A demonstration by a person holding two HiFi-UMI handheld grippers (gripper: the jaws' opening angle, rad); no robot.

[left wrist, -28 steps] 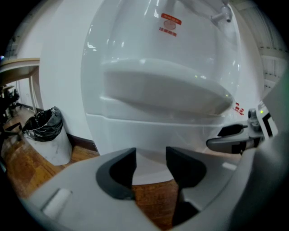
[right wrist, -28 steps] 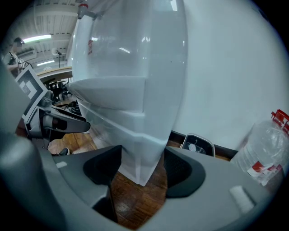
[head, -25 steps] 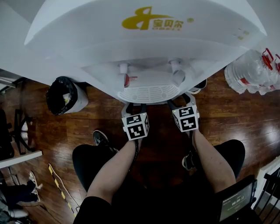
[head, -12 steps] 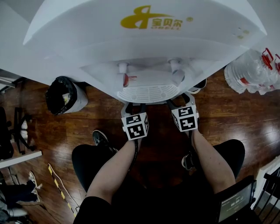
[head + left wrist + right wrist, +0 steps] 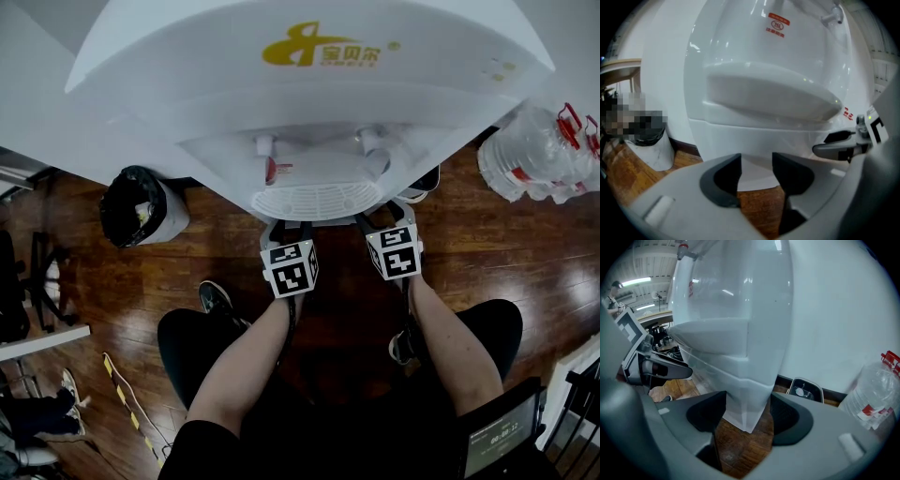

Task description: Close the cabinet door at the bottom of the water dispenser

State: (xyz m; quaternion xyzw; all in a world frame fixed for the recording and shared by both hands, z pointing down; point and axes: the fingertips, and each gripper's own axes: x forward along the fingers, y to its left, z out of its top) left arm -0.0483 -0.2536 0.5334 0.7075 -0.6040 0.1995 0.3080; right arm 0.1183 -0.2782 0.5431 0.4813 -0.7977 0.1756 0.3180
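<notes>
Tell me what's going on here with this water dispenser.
A person is down low facing a white water dispenser, one gripper in each hand, both held low beneath its drip tray. The left gripper is open and empty, aimed at the lower front. The right gripper is open too, with a white bottom corner of the dispenser lined up between its jaws. Whether the cabinet door is shut can't be told from here.
</notes>
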